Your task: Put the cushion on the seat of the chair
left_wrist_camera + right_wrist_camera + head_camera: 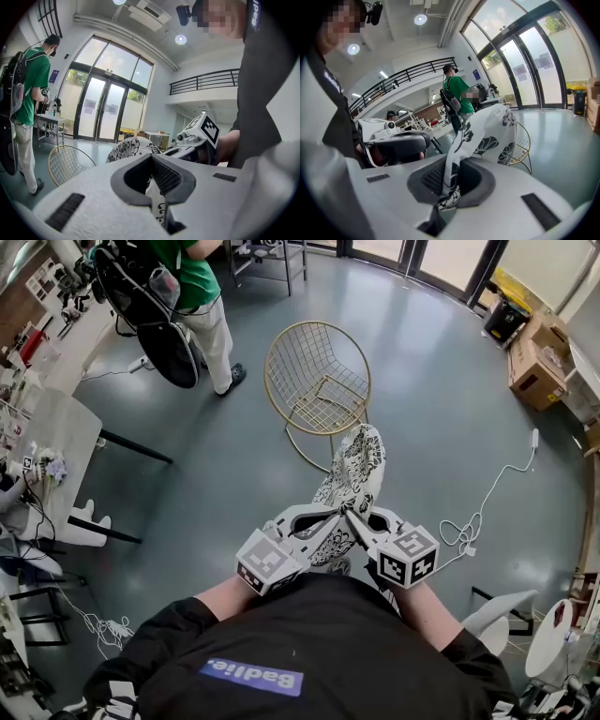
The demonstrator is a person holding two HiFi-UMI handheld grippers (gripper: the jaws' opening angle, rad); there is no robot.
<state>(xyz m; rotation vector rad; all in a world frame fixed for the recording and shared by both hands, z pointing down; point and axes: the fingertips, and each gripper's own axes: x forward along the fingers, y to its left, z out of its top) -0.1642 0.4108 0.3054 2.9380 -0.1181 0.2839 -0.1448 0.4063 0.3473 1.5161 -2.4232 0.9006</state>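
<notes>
The cushion (354,472), white with a black flower print, hangs in the air in front of me, held by its near edge. My left gripper (325,517) and right gripper (362,518) sit close together, both shut on that edge. The gold wire chair (317,381) stands on the grey floor just beyond the cushion, its seat bare. In the left gripper view the fabric (158,199) is pinched in my left gripper (157,182), with the chair (65,161) to the left. In the right gripper view the fabric (451,164) rises out of my right gripper (450,182), with the chair (523,145) behind it.
A person in a green shirt (199,292) stands to the far left of the chair beside a black bag (155,320). A table (58,432) is at the left. Cardboard boxes (534,362) are at the far right. A white cable (487,507) lies on the floor at the right.
</notes>
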